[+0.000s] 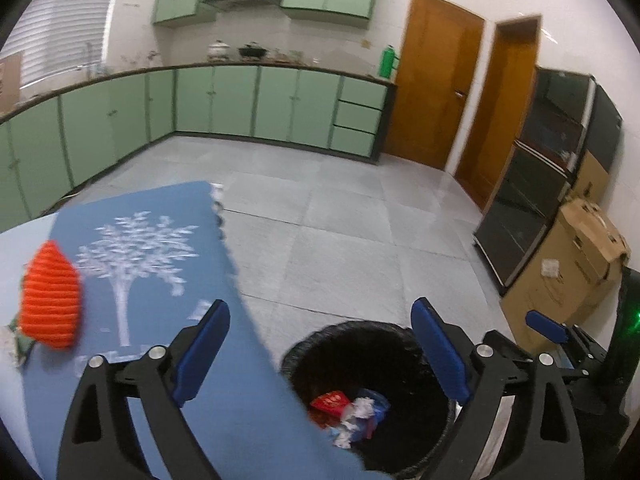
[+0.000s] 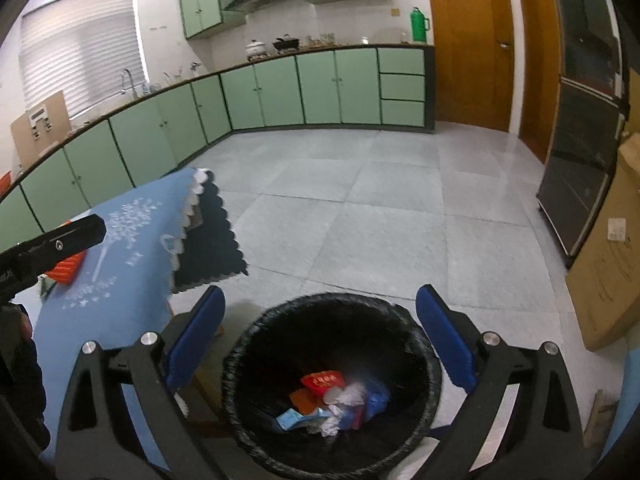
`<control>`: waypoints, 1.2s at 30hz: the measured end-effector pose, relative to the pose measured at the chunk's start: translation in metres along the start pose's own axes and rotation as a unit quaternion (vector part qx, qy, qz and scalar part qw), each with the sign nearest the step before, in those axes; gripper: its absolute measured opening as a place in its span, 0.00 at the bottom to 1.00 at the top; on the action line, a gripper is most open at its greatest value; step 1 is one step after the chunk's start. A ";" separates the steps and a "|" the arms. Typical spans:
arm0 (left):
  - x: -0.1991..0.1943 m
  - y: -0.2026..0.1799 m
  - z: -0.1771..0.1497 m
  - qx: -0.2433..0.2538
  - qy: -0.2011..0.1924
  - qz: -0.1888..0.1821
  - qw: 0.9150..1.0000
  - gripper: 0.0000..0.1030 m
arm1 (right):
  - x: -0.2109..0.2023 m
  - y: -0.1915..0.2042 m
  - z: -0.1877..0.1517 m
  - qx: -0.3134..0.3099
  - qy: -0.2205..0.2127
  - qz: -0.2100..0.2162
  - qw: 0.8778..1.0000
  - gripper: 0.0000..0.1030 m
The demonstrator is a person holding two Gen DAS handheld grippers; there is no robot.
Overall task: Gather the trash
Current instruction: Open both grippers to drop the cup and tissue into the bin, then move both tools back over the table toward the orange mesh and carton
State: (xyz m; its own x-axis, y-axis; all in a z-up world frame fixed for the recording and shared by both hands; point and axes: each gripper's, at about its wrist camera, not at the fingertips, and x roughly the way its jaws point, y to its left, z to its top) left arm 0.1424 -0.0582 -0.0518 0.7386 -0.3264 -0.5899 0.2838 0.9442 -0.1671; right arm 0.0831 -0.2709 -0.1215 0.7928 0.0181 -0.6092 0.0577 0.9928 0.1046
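A black-lined trash bin stands on the floor beside the table; it also shows in the left wrist view. Inside lie red, white and blue wrappers. My right gripper is open and empty, directly above the bin. My left gripper is open and empty, over the table's edge and the bin. An orange ribbed wrapper lies on the blue tablecloth at the left, also in the right wrist view. The right gripper shows in the left wrist view.
Green kitchen cabinets line the far walls. Wooden doors and a dark glass cabinet stand at the right, with cardboard boxes beside them. Grey tile floor lies beyond the bin.
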 end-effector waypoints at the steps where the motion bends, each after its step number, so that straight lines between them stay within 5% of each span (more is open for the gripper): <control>1: -0.004 0.006 0.001 -0.005 -0.004 0.006 1.000 0.88 | 0.000 0.005 0.003 -0.003 -0.002 0.004 1.000 0.91; 12: -0.063 0.110 -0.015 -0.055 -0.034 0.125 0.990 0.89 | 0.011 0.111 0.029 -0.068 -0.015 0.086 0.994 0.91; 23: -0.103 0.222 -0.043 -0.119 -0.037 0.243 0.962 0.89 | 0.035 0.224 0.043 -0.121 -0.024 0.164 0.979 0.91; 36: -0.106 0.289 -0.059 -0.161 -0.015 0.271 0.949 0.89 | 0.067 0.318 0.029 -0.157 0.008 0.200 0.967 0.91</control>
State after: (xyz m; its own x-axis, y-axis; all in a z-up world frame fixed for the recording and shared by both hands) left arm 0.1101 0.2513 -0.0845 0.7410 0.2149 -0.6362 -0.3407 0.9367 -0.0804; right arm 0.1717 0.0429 -0.1063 0.7040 0.4066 -0.5823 -0.4405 0.8931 0.0911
